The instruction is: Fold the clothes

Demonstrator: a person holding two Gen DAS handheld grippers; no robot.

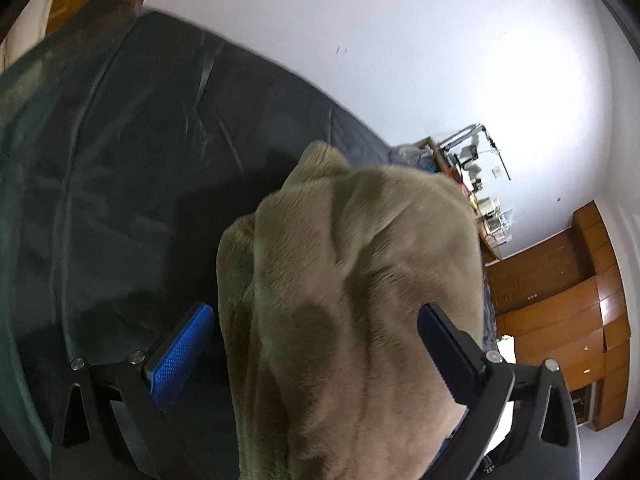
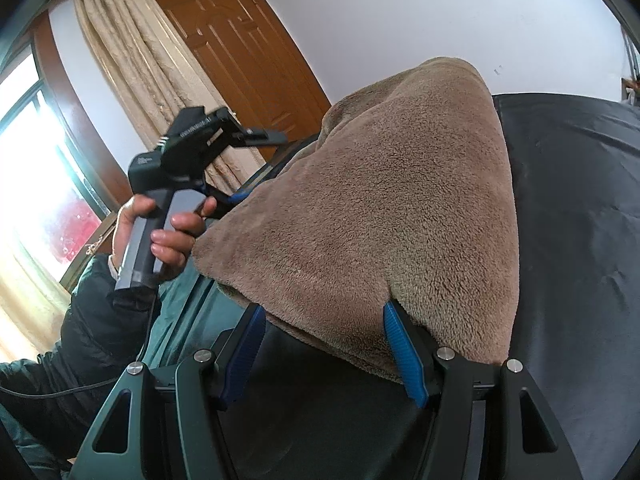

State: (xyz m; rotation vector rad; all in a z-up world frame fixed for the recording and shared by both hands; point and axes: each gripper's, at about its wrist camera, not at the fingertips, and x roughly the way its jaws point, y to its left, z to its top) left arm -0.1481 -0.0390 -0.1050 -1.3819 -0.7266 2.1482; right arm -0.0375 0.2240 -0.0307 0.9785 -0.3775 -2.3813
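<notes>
**Two grippers under one fleece garment, lifted off the dark bed cover**

Two grippers carry a tan fleece garment (image 2: 368,216) above the dark bed cover (image 1: 132,184). The left gripper (image 1: 316,332) stands with its jaws wide apart, and the fleece is draped thick between and over them; nothing shows the pads pinching it. The right gripper (image 2: 324,320) also has its jaws apart, the lower hem of the fleece resting across both blue fingers (image 2: 404,356), so the cloth seems propped rather than clamped. In the right wrist view a hand (image 2: 160,232) in a dark sleeve grips the handle of the left tool, just beside the garment's left edge.

How far the folding has come cannot be judged: the fleece is bunched and raised, which would fit either a fold being carried over or a piece being lifted and moved.

The risk lies in the loose hold. Plush, heavy cloth draped over open fingers can slide off either side if a tool tilts, and would land crumpled on the bed cover. Pulling the tools apart unevenly would skew any crease. The left view is blurred, so its contact is uncertain.
</notes>
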